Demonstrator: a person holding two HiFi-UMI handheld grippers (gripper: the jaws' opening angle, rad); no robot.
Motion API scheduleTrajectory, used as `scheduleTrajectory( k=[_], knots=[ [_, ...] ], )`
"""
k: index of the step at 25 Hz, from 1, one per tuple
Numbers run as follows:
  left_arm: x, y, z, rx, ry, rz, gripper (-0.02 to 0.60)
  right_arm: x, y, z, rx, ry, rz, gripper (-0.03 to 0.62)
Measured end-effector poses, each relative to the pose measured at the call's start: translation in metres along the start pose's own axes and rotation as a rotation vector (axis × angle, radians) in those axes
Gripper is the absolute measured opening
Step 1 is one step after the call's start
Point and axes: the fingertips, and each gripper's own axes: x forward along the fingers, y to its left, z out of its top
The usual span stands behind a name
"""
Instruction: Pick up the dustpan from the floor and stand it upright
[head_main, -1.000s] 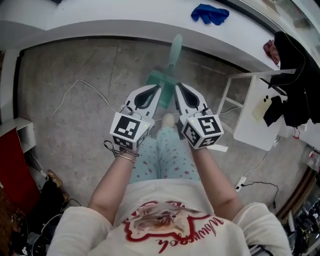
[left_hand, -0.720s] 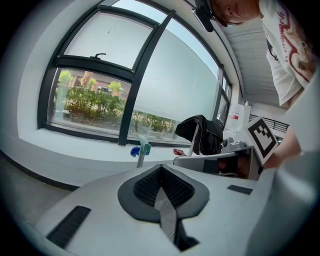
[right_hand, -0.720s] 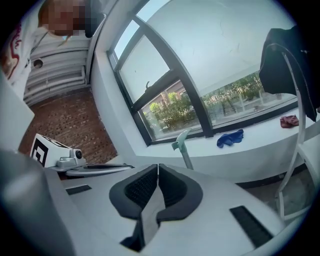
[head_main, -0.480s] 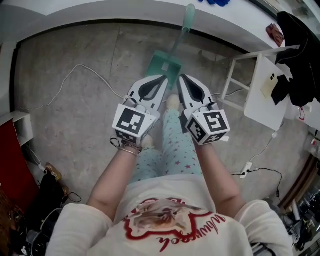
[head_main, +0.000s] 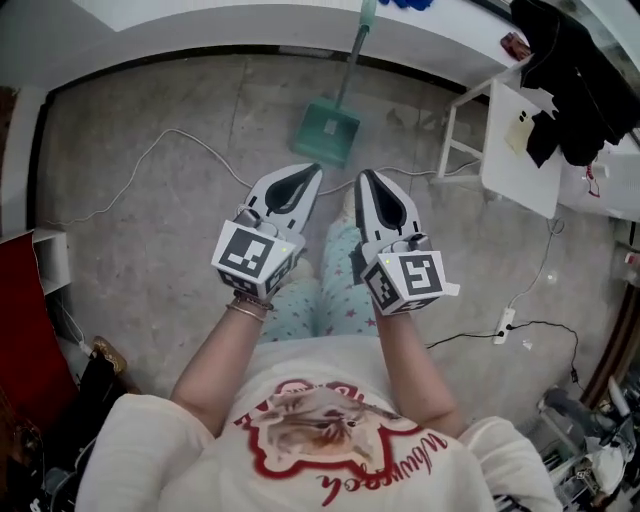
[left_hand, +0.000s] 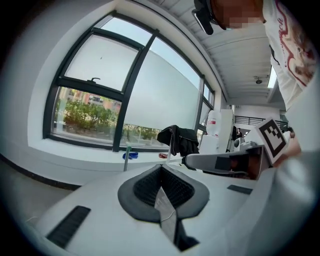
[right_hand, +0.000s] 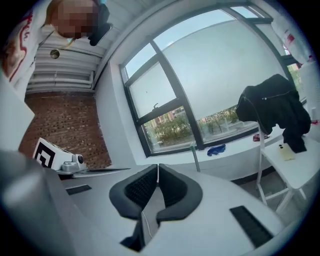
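The dustpan (head_main: 327, 132) stands on the floor (head_main: 150, 230). Its handle (head_main: 352, 55) points up and leans on the white ledge (head_main: 200, 30). Both grippers hang in the air over the person's legs, well apart from the dustpan. The left gripper (head_main: 312, 171) is closed with nothing in it. The right gripper (head_main: 363, 176) is closed and empty too. They are side by side, near each other but not touching.

Between the gripper tips and the dustpan there is only bare grey floor. A white cable (head_main: 160, 135) lies on the floor to the left of the dustpan. The legs of a white table (head_main: 505, 150) stand near it on the right, and black clothes (head_main: 565, 90) hang over that table. A power strip (head_main: 505, 322) lies on the floor further right. The edge of the ledge runs across right behind the dustpan.

Only the head view shows the pan part on the floor. In both gripper views the gripper's own body hides it, and just the thin green handle shows. Those views show a big window (left_hand: 100, 85) above the ledge, with trees outside. They also show a blue cloth (left_hand: 131, 155) on the ledge, just beside the handle. Only the right gripper view shows a brick wall (right_hand: 65, 130).
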Motion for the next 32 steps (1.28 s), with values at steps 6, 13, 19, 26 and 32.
scheduleTrajectory(
  k=[6,13,19,26,32],
  knots=[
    [-0.039,-0.064,0.012,-0.009,-0.016,-0.042,0.019,-0.068,0.026,0.029,-0.047,-0.033,0.009,0.031],
    [-0.073,-0.148,0.067,0.092,-0.129,-0.049,0.018,-0.147,0.045,0.079,-0.092,-0.117,0.057,0.031],
    [-0.126,-0.226,0.07,0.085,-0.196,0.032,0.019,-0.234,0.066,0.084,-0.158,-0.125,0.175,0.031],
    [-0.17,-0.288,0.083,0.141,-0.213,-0.005,0.018,-0.294,0.092,0.101,-0.171,-0.153,0.227,0.031],
    [-0.193,-0.301,0.093,0.157,-0.226,-0.05,0.018,-0.311,0.123,0.113,-0.208,-0.171,0.247,0.031]
  ],
)
